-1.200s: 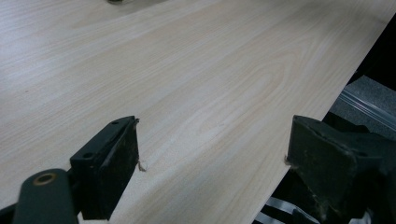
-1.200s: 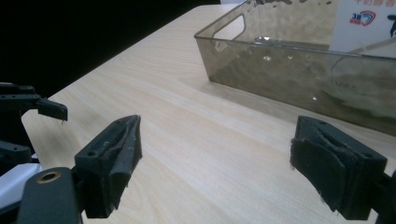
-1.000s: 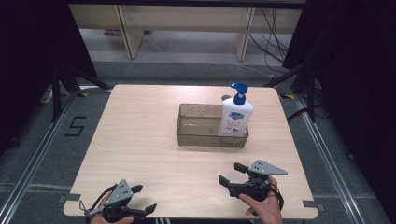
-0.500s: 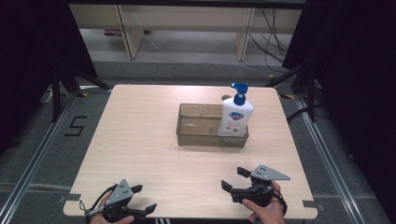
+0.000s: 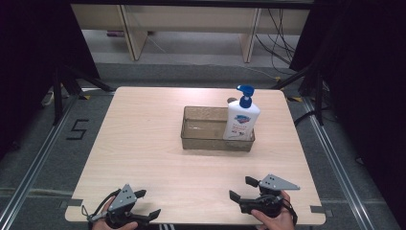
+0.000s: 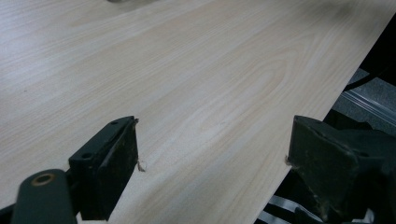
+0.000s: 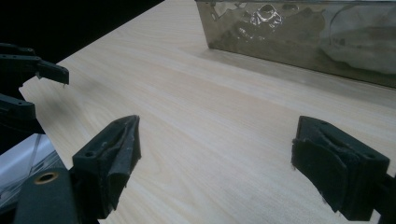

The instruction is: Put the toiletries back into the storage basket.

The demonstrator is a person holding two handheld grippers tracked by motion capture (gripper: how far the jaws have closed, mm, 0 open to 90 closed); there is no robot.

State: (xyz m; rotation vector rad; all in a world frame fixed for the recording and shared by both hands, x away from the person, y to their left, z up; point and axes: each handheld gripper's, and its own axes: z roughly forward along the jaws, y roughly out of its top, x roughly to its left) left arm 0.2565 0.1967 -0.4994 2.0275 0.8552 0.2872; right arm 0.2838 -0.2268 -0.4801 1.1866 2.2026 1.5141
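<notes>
While each hand grips its handle at the near edge of the tabletop (image 5: 143, 143), both tools sit released with nothing between their jaws. In the high view the left tool (image 5: 146, 207) rests at the near left corner, its jaws spread wide and pointing right along the edge. The right tool (image 5: 242, 188) sits near the right corner, jaws parted and aimed left and forward, with its grey plate on top. Farther out, well apart from both tools, a clear tinted bin (image 5: 201, 129) stands right of the tabletop's centre. 1 white pump bottle (image 5: 241, 120) with a blue pump stands upright in the bin's right end.
</notes>
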